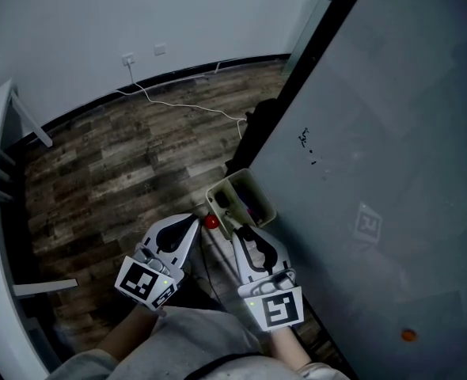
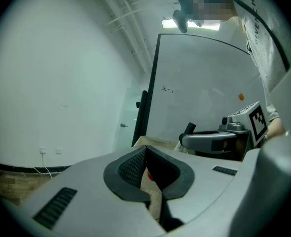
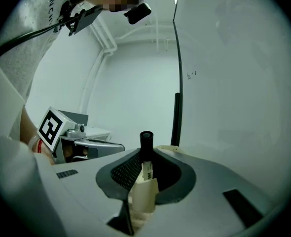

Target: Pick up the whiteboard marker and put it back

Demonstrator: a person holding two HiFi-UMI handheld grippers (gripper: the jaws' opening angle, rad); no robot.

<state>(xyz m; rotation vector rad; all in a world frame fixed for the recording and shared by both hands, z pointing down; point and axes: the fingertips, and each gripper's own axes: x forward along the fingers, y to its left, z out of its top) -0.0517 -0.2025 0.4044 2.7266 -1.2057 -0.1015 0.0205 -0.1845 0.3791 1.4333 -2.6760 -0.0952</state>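
Left claw and right claw aimed at beige plastic holder beside grey whiteboard. Small red ball between their tips.

"IVENCH" on shirt, whiteboard scribbles illegible, whiteboard marker label (too small)

The head camera looks steeply down from above onto the left gripper, the right gripper and the floor. Each gripper camera sits low, close behind its own jaws, tilted up toward the whiteboard, the right one past the marker. Each catches the other gripper alongside; all three share the whiteboard.
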